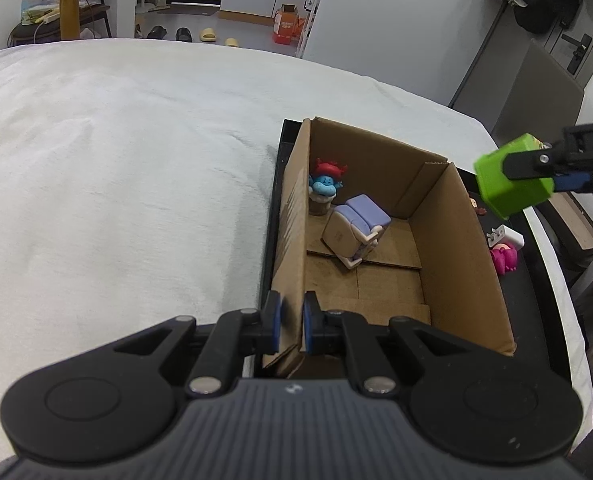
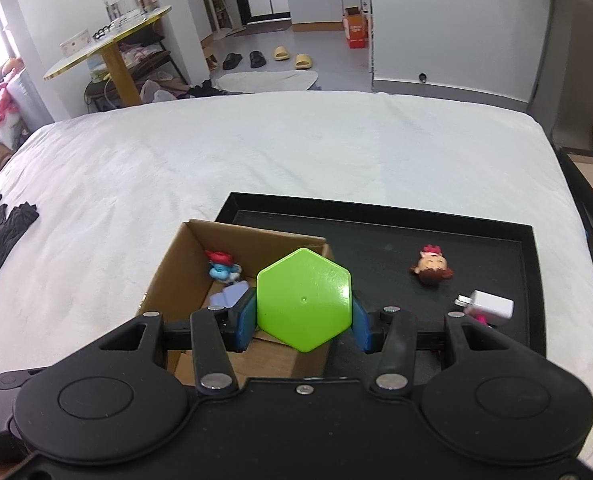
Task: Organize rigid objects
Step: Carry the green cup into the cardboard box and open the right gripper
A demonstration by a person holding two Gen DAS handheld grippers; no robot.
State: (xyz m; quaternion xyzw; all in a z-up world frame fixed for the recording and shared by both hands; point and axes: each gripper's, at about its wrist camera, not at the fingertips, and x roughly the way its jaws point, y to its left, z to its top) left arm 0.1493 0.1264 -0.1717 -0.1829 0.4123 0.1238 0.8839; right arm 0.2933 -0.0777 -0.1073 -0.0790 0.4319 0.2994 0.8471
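Two grippers are engaged: the left gripper (image 1: pixel 290 322) is clamped on the near wall of the cardboard box (image 1: pixel 462 248), steadying it, while the right gripper (image 2: pixel 302 320) is clenched on a green hexagonal block (image 2: pixel 303 300), held in the air above the box's right wall, just over the black tray (image 2: pixel 376 240). The block is judged light, stiff and slick plastic; opposite flat faces are pinched, which suits it, though slipping is possible if the grip is eased early. Already inside the box are a blue figurine (image 1: pixel 326 186) and a purple-and-beige toy (image 1: pixel 354 232). On the tray, a doll head (image 2: pixel 432 268), a white charger (image 2: pixel 490 304) and a pink toy (image 1: pixel 504 260) are left.
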